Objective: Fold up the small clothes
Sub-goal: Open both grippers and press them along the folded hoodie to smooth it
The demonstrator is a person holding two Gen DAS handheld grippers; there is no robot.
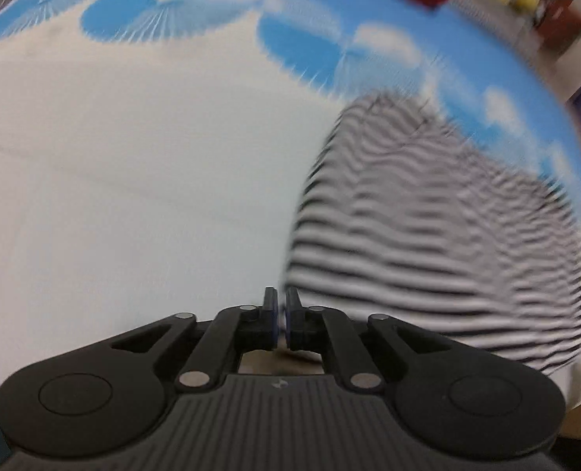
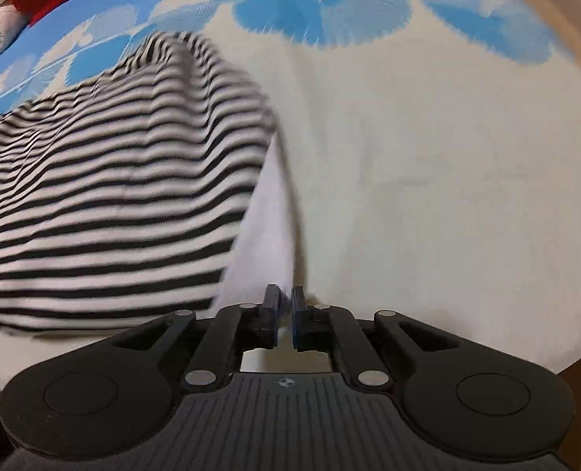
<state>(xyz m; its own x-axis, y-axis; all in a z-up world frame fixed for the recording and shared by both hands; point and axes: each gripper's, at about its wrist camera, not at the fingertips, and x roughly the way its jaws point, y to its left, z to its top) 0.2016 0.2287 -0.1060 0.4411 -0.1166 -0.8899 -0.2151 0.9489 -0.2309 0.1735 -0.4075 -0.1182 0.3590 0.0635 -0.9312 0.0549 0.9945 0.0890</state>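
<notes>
Two grippers, your left gripper (image 1: 281, 316) and right gripper (image 2: 285, 318), each pinch the striped shirt's (image 2: 106, 180) near hem; soft, light cloth sags, so keep the hem corners taut.

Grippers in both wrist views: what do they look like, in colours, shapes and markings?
The left gripper and the right gripper match: black linkage arms with silver pivot pins, round side lobes, a ribbed dark grey body with a small emblem, and blue pads on the inner faces of the fingers. No cables or sleeves show.
</notes>
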